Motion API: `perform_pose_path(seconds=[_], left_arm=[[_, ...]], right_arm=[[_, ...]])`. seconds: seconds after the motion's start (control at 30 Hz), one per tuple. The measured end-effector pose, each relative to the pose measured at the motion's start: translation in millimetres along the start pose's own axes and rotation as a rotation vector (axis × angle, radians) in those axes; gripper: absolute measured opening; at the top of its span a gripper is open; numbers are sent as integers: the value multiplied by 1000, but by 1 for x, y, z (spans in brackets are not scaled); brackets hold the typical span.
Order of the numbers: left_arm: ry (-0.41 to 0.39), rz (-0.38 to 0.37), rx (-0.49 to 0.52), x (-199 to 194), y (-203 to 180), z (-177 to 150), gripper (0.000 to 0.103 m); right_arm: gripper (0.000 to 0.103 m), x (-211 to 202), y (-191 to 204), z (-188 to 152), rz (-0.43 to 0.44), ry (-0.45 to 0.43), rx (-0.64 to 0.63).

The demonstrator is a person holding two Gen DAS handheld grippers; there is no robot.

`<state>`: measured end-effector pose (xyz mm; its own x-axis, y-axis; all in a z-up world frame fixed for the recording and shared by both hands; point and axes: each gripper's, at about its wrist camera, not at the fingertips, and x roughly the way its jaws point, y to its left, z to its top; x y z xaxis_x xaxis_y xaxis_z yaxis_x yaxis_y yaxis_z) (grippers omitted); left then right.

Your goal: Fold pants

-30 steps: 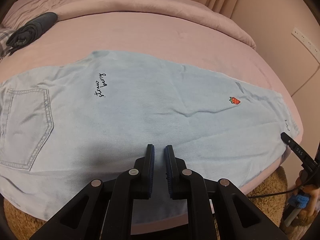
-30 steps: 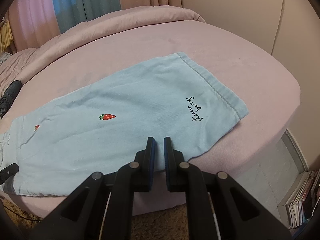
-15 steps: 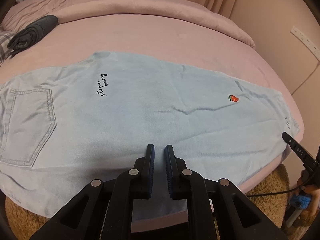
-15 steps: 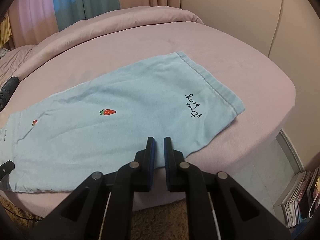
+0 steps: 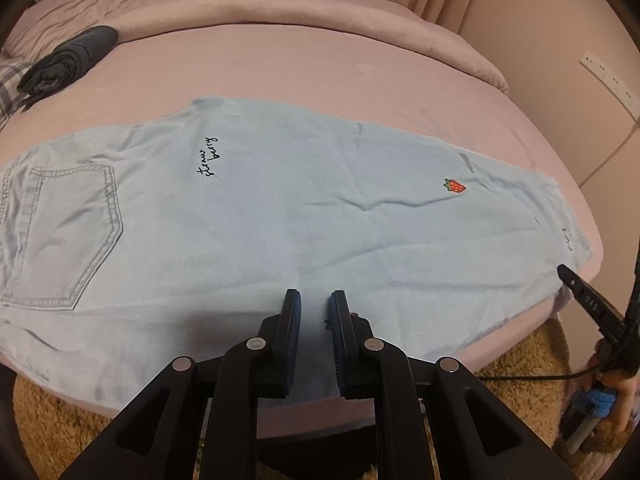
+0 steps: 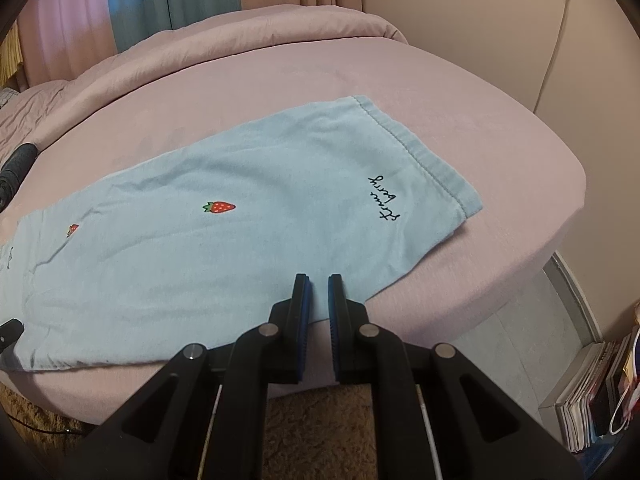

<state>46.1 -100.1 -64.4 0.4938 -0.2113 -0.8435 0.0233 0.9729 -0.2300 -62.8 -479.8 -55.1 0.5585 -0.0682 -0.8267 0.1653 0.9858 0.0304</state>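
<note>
Both tools, left tool and right tool, hang nearly closed, holding nothing. Blue pants lie flat on the pink bed. Only the left view shows the back pocket; only the right shows the leg hem.

Pink bed; rolled duvet along top; curtains upper left; beige wall upper right; brown rug bottom; magazines lower right.

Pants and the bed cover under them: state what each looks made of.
The pants look like light-blue washed denim, matte: contrast stitching outlines the back pocket and the hem is double-stitched. The embroidered strawberry suggests thread, though print is possible. The bed cover looks like soft, matte pink woven fabric, probably cotton; it wrinkles finely.
</note>
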Motion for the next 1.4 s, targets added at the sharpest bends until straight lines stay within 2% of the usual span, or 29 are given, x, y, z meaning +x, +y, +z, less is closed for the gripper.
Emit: perform_pose_path(seconds=[0.07,0.13,0.2,0.27,0.4,0.43,0.47,0.5,0.53,0.57,0.6,0.67,0.73,0.83,0.97,1.03,1.2,1.3,1.37,1.4], left_arm=[[14,-22,-10,-2,-1,2,16],[13,-82,-29,-8,-2,6,20],[-4,-129,-31,-14,-7,9,37],[-22,-154,-16,-17,-14,12,48],[-28,-187,12,-15,-25,14,49],[-18,-193,18,-12,-27,13,49],[-6,-194,25,-7,-28,12,49],[6,-191,31,-3,-29,13,49],[25,-176,34,3,-29,11,49],[41,-158,33,9,-28,9,49],[36,-155,35,12,-28,7,49],[10,-151,55,11,-30,4,50],[13,-130,76,13,-34,3,50],[18,-101,89,16,-39,3,50],[21,-75,97,19,-43,4,51],[20,-70,92,19,-44,3,51],[19,-68,91,19,-46,1,51],[19,-69,94,19,-47,1,51],[19,-72,93,19,-46,1,51],[19,-76,91,19,-44,1,51]], right_arm=[[10,-1,-1,-2,3,2,3],[10,-2,-2,-2,6,6,5],[10,-3,-3,-3,8,12,5],[10,-4,-3,-4,10,15,7],[14,-6,-9,-5,25,32,32],[22,-8,-10,-6,19,38,35],[36,-10,-12,-7,-4,37,33],[44,-13,-14,-8,-24,29,28],[59,-19,-20,-10,-38,7,24],[67,-22,-25,-10,-28,-6,32],[68,-24,-33,-9,-10,-14,54],[68,-24,-56,-6,54,-19,151],[68,-20,-73,-2,81,-15,218],[69,-12,-86,4,133,-25,272],[69,8,-96,18,272,-17,346],[69,19,-95,24,274,1,360],[68,27,-92,33,301,-32,401],[51,27,-88,34,328,-26,405],[34,31,-85,34,378,-7,415],[30,34,-85,36,413,0,421]])
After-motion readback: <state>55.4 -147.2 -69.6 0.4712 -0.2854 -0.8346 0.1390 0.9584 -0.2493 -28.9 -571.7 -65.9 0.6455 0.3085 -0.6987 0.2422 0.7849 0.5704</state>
